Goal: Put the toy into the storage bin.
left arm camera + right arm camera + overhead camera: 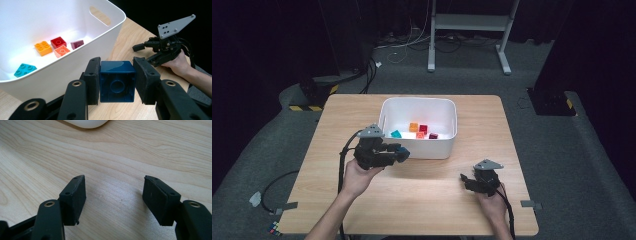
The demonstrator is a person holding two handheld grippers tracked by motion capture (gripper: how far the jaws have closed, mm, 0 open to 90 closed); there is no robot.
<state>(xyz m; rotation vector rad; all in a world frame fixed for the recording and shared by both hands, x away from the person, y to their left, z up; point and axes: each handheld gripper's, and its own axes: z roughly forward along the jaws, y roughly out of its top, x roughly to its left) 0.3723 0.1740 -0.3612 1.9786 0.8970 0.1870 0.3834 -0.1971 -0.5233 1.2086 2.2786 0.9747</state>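
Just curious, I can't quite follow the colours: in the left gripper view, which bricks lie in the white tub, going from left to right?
Teal brick, orange brick, red brick, maroon brick.

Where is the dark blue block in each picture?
High view: the dark blue block sits left of the middle, at the tip of the left gripper, just in front of the white tub.
Left gripper view: low in the middle, clamped between the two black jaws, hollow underside facing the camera.
Right gripper view: not in it.
Shared landmark: the white tub, whose rounded edge peeks in at the top of the right gripper view.
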